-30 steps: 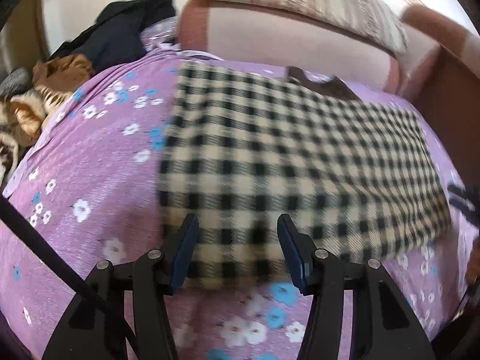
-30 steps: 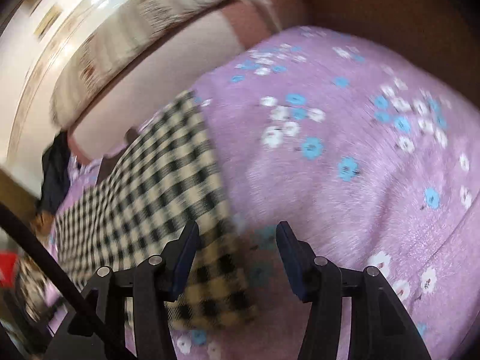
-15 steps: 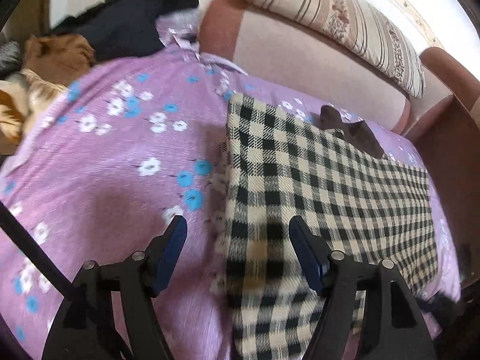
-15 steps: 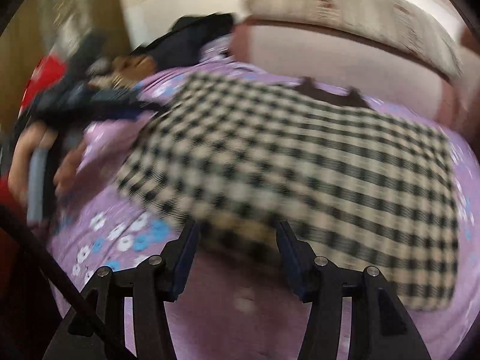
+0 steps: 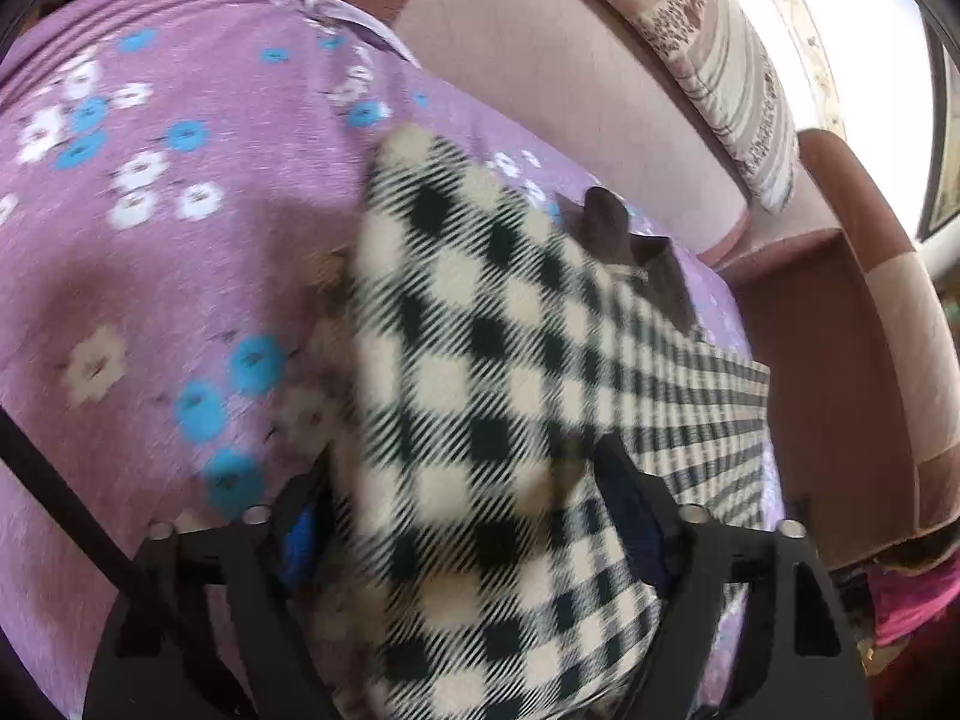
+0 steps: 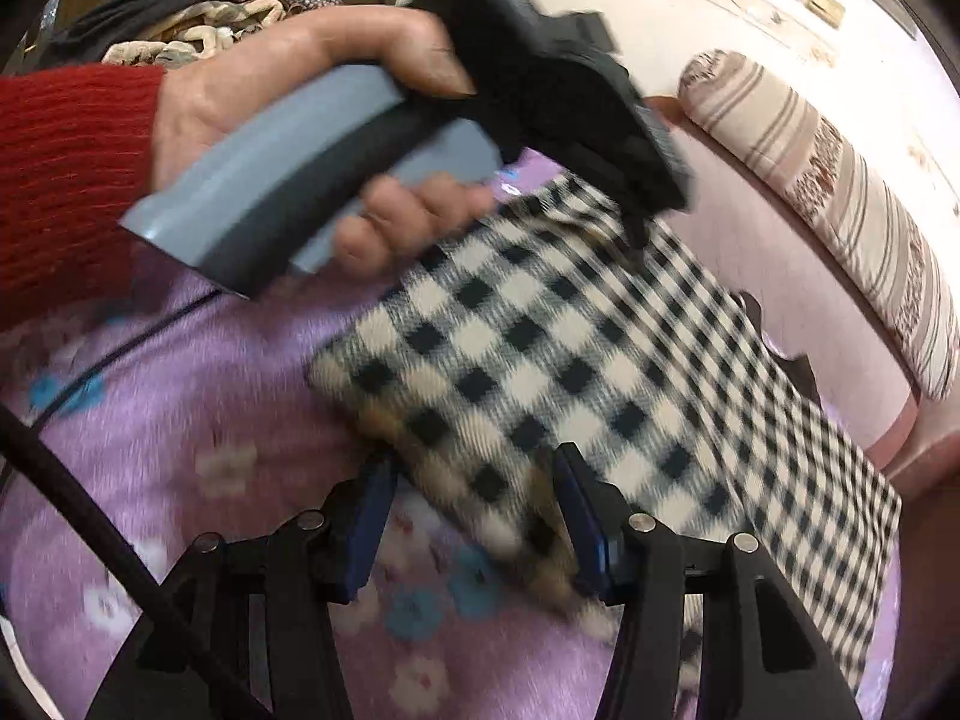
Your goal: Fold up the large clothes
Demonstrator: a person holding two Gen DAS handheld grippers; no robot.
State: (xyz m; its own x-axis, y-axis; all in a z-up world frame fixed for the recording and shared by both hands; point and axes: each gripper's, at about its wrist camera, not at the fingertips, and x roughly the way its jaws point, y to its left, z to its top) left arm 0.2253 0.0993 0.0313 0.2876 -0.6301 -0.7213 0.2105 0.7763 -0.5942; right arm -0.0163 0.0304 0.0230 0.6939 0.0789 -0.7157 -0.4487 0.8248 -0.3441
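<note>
A black-and-cream checked garment (image 5: 510, 372) lies folded flat on a purple flowered bedsheet (image 5: 150, 240); a dark brown part (image 5: 618, 234) sticks out at its far edge. My left gripper (image 5: 465, 516) is open, its fingers on either side of the garment's near left edge. In the right wrist view the garment (image 6: 600, 372) runs away to the right. My right gripper (image 6: 474, 516) is open around the garment's near corner. The left gripper's body, held in a hand with a red sleeve (image 6: 66, 180), reaches the garment's far corner.
A pink-brown sofa back (image 5: 540, 60) with a striped bolster (image 5: 720, 60) runs along the far side, with an armrest (image 5: 870, 330) at the right. A pile of other clothes (image 6: 180, 30) lies at the far left.
Both grippers have come down close to the checked garment. The left one moved onto its left edge, the right one onto the near corner. Both stay open.
</note>
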